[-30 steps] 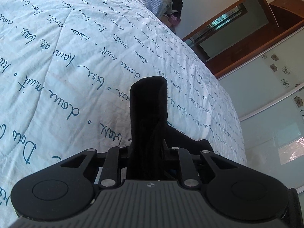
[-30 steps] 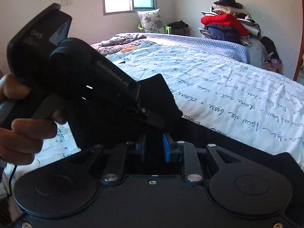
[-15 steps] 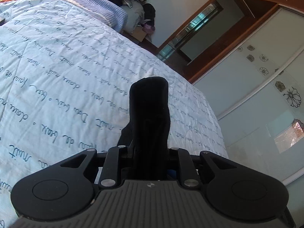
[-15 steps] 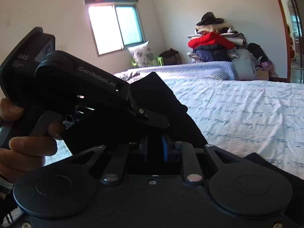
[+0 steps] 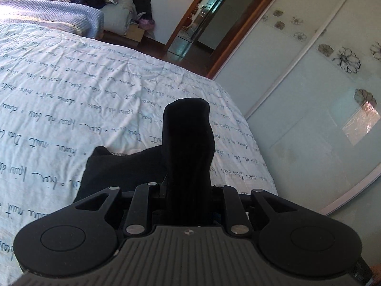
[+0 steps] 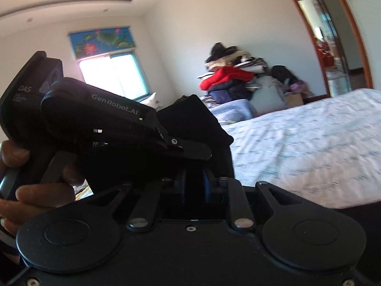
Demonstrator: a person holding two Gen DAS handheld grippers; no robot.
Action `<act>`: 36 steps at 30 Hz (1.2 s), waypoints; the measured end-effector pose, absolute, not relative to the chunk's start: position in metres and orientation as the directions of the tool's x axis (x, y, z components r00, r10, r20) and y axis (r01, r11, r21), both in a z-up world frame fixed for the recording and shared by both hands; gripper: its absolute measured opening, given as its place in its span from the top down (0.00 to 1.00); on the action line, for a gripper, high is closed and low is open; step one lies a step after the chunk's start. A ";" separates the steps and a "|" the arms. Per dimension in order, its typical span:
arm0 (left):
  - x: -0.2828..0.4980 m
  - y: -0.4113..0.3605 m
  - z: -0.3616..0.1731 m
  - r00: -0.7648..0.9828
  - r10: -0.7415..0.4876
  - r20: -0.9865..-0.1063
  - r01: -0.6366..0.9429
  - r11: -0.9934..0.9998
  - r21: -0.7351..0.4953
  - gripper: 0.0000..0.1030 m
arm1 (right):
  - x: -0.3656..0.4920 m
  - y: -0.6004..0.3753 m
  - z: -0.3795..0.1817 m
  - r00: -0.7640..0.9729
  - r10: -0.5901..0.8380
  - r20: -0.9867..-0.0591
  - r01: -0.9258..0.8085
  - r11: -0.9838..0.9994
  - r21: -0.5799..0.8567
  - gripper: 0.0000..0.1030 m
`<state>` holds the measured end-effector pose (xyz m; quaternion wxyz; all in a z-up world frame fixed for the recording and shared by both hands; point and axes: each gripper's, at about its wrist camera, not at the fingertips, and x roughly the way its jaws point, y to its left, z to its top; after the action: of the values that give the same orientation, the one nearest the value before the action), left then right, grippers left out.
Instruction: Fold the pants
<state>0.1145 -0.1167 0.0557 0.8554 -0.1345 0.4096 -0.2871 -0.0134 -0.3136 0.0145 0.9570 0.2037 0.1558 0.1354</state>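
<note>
Here the black pants (image 5: 188, 143) are standing up as a dark bunched fold in the middle of the left wrist view, pinched in the left gripper (image 5: 188, 197), whose jaws are sitting closed tight on the cloth with no gap showing. More of the fabric is spreading out low and to the left of that fold, lying on the bed (image 5: 71, 83), whose pale cover with dark script is filling the left half of the frame. In the right wrist view the pants (image 6: 197, 121) are bulging up at centre, and the right gripper (image 6: 194, 186) is also clamping them, its blue-edged fingers (image 6: 206, 186) sitting close together with dark cloth between. The left gripper (image 6: 107, 119) is appearing in the left of that frame, with a hand (image 6: 35, 190) wrapping its handle at lower left. A heap of clothes (image 6: 235, 78) is sitting in the upper middle against the wall, a window (image 6: 114, 76) is glowing at upper left, and a wardrobe (image 5: 309, 95) with flower-patterned doors is taking up the right of the left wrist view, beside a doorway (image 5: 204, 16).
</note>
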 end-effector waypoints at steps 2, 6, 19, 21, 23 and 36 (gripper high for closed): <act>0.109 -0.142 0.047 0.484 -0.602 -0.635 0.402 0.797 -0.450 0.80 | -0.022 -0.334 0.010 0.919 0.297 -0.259 -0.160 0.882 0.442 0.83; 0.102 -0.187 0.025 0.448 -0.603 -0.660 0.433 0.792 -0.429 0.80 | -0.033 -0.363 -0.003 0.921 0.252 -0.296 -0.095 0.885 0.456 0.87; 0.098 -0.283 -0.039 0.433 -0.490 -0.757 0.456 0.843 -0.285 0.75 | -0.032 -0.419 -0.051 0.888 0.203 -0.412 0.053 0.846 0.531 0.87; 0.097 -0.289 -0.041 0.438 -0.482 -0.759 0.458 0.846 -0.272 0.74 | -0.031 -0.424 -0.055 0.886 0.199 -0.419 0.063 0.844 0.533 0.87; 0.096 -0.294 -0.044 0.438 -0.480 -0.760 0.461 0.846 -0.268 0.72 | -0.030 -0.428 -0.057 0.886 0.192 -0.422 0.072 0.842 0.534 0.87; 0.101 -0.275 -0.021 0.447 -0.618 -0.647 0.462 0.778 -0.425 0.37 | -0.081 -0.468 -0.058 0.833 -0.156 -0.531 0.360 0.881 0.305 0.87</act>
<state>0.1006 -0.2753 -0.0214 0.8454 -0.0935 0.4177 -0.3195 -0.0811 -0.4681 -0.0577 0.9360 0.2006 0.2543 -0.1379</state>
